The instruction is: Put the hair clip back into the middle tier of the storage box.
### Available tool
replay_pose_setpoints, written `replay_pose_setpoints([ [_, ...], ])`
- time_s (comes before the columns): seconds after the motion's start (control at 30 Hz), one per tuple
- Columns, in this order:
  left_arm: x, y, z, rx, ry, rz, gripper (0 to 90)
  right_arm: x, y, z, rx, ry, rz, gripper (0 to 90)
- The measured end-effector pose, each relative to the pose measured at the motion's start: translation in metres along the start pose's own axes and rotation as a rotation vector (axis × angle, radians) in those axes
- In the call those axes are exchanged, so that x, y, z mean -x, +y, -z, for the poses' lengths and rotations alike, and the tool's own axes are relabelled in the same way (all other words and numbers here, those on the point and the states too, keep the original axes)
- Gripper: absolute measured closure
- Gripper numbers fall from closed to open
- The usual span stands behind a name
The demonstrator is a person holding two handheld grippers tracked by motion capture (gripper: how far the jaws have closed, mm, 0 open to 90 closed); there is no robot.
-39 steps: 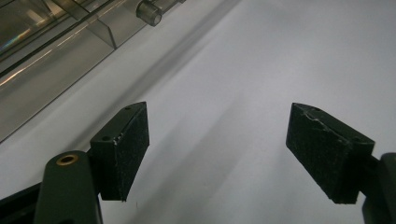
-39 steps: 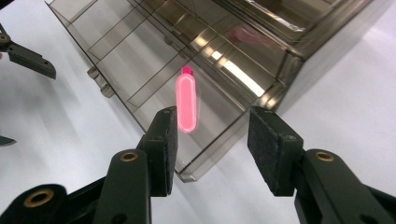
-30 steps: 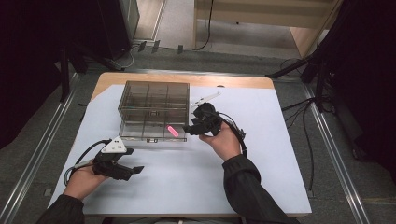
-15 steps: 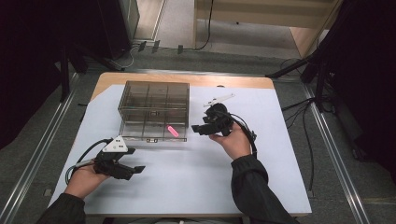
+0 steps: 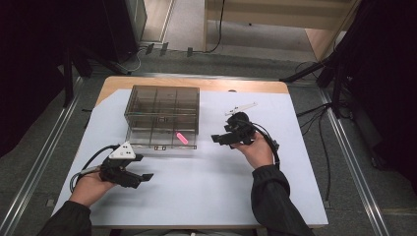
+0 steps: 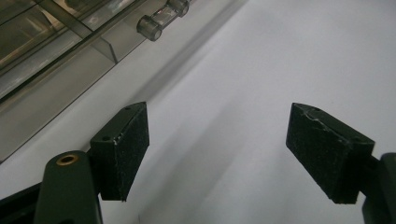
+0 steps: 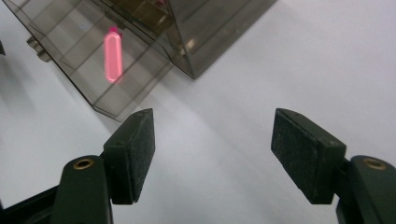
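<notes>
Right gripper, frame centre: jaws wide apart, just been opening, nothing between them. Smoky transparent compartment box, upper left, contains a pink capsule.

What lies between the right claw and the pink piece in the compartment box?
In the right gripper view, bare white tabletop, then the clear box wall, separates the open right claw from the pink piece.

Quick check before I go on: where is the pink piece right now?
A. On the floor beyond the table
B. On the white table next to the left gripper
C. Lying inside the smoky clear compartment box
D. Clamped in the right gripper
C: the pink piece lies inside the compartment box, in its front right part, while the right gripper stands open with only bare table between its pads.
</notes>
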State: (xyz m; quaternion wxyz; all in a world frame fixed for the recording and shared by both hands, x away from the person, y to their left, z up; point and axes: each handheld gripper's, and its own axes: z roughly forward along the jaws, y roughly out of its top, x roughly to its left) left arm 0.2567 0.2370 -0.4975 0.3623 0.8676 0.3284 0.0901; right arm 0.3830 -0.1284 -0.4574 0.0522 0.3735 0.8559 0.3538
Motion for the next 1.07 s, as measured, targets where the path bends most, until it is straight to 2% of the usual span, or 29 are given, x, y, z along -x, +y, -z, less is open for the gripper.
replay_pose_setpoints([
  [0.1, 0.001, 0.001, 0.000, -0.006, -0.002, -0.005, 22.5, 0.005, -0.002, 0.001, -0.008, 0.003, -0.027, 34.9],
  [0.27, 0.001, 0.002, -0.001, -0.004, -0.002, -0.007, 22.5, 0.014, -0.006, 0.004, 0.014, -0.027, -0.019, 31.1],
  [0.37, 0.001, 0.002, -0.001, -0.001, -0.001, -0.007, 22.5, 0.021, -0.008, 0.005, 0.018, -0.045, -0.059, 31.0],
  [0.43, 0.001, 0.002, 0.000, 0.005, 0.000, -0.001, 22.6, 0.025, -0.009, 0.006, 0.015, -0.034, -0.100, 31.0],
  [0.53, 0.001, 0.002, 0.002, 0.017, 0.000, 0.001, 22.5, 0.029, -0.010, 0.008, 0.020, -0.023, -0.101, 28.6],
  [0.63, 0.001, 0.002, 0.001, 0.012, 0.000, -0.001, 22.5, 0.033, -0.013, 0.009, 0.025, -0.042, -0.075, 26.6],
  [0.93, 0.000, 0.002, 0.001, 0.014, 0.000, 0.002, 22.5, 0.045, -0.020, 0.010, 0.010, -0.078, -0.094, 25.1],
  [1.07, 0.000, 0.003, 0.001, 0.012, 0.000, 0.002, 22.5, 0.046, -0.021, 0.010, -0.001, -0.099, -0.072, 25.1],
])
